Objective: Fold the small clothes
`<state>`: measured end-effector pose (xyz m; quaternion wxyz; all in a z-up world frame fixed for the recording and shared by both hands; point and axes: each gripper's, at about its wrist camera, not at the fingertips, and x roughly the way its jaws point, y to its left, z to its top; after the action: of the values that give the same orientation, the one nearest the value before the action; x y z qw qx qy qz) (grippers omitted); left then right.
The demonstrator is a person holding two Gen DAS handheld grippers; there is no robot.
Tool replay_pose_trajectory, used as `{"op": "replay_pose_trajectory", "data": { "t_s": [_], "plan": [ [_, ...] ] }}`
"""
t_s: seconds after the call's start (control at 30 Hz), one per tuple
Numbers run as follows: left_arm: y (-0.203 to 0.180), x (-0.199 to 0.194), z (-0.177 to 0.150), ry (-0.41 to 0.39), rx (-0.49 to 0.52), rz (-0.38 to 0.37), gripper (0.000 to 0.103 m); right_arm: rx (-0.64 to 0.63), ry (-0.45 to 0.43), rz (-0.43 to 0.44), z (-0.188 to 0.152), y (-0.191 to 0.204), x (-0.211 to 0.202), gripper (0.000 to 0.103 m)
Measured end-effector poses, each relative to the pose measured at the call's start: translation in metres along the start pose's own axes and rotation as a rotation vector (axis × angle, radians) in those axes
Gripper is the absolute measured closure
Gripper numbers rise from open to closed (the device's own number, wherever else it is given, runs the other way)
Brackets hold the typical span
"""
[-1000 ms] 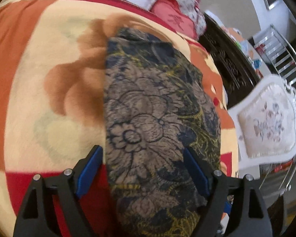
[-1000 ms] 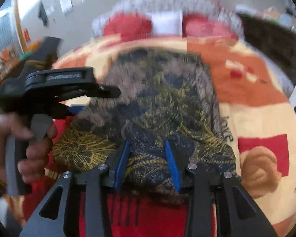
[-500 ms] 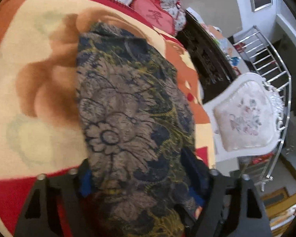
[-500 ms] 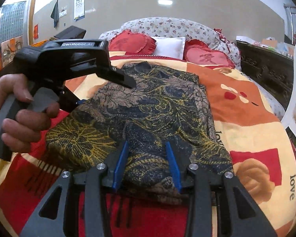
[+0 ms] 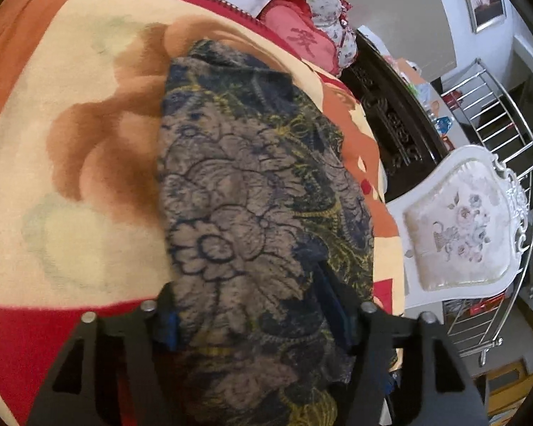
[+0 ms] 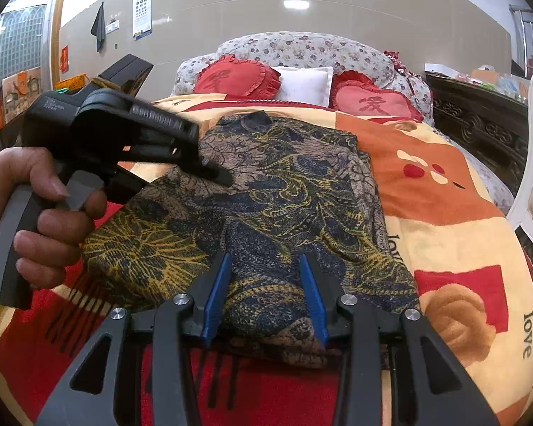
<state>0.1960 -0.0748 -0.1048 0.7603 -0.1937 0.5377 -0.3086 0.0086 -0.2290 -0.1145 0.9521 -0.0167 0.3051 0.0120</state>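
Both grippers, left point(image 5: 256, 314) and right point(image 6: 264, 293), pinch the near edge of the patterned garment point(image 6: 284, 191) lying on the bed's blanket point(image 6: 455, 234), apparently ready to lift a fold.

"love" on blanket point(image 6: 444, 234)

Bed point(image 6: 440, 213): covered by a fleece blanket point(image 5: 71, 177) in red, orange and cream blocks, printed "love". Upon it lay one dark floral-patterned garment point(image 6: 284, 191), partly folded. At the head stood two red heart cushions point(image 6: 236, 80) flanking a white pillow point(image 6: 307, 83).
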Motion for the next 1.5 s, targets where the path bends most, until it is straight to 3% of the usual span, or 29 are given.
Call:
{"op": "replay_pose_trajectory", "data": {
  "t_s": [0.13, 0.2, 0.27, 0.3, 0.37, 0.53, 0.7, 0.9, 1.03, 1.23, 1.43, 1.5],
  "plan": [
    [-0.004, 0.002, 0.001, 0.012, 0.003, 0.011, 0.038, 0.007, -0.001, 0.001, -0.001, 0.0, -0.001, 0.061],
    [-0.001, 0.003, 0.002, 0.017, -0.01, 0.033, 0.045, 0.008, -0.001, 0.002, -0.001, 0.0, -0.001, 0.061],
    [-0.002, 0.004, 0.002, 0.015, -0.002, 0.099, 0.065, 0.008, -0.001, 0.002, -0.001, 0.0, -0.001, 0.061],
    [-0.003, 0.004, 0.001, 0.012, 0.004, 0.119, 0.066, 0.008, -0.001, 0.003, -0.001, 0.0, -0.001, 0.061],
    [-0.008, 0.005, -0.002, 0.0, 0.024, 0.155, 0.067, 0.011, -0.002, 0.003, -0.001, 0.0, -0.002, 0.061],
    [-0.039, 0.014, -0.018, -0.05, 0.201, 0.361, 0.063, 0.013, -0.002, 0.0, -0.001, 0.001, -0.002, 0.06],
    [-0.048, 0.018, -0.03, -0.116, 0.278, 0.492, 0.046, 0.012, -0.002, -0.001, -0.001, 0.002, -0.002, 0.06],
    [-0.044, 0.019, -0.035, -0.151, 0.289, 0.491, 0.042, 0.029, 0.07, 0.041, 0.014, -0.006, -0.001, 0.059],
    [-0.041, 0.018, -0.036, -0.164, 0.288, 0.48, 0.041, 0.177, 0.046, 0.015, 0.043, -0.061, -0.001, 0.053],
    [-0.039, 0.017, -0.037, -0.168, 0.284, 0.472, 0.041, 0.323, 0.096, -0.031, 0.059, -0.126, 0.031, 0.053],
    [-0.039, 0.016, -0.037, -0.169, 0.281, 0.465, 0.041, 0.335, 0.106, 0.142, 0.064, -0.136, 0.04, 0.049],
    [-0.038, 0.016, -0.037, -0.17, 0.28, 0.461, 0.041, 0.355, 0.103, 0.196, 0.061, -0.139, 0.042, 0.042]
  ]
}}
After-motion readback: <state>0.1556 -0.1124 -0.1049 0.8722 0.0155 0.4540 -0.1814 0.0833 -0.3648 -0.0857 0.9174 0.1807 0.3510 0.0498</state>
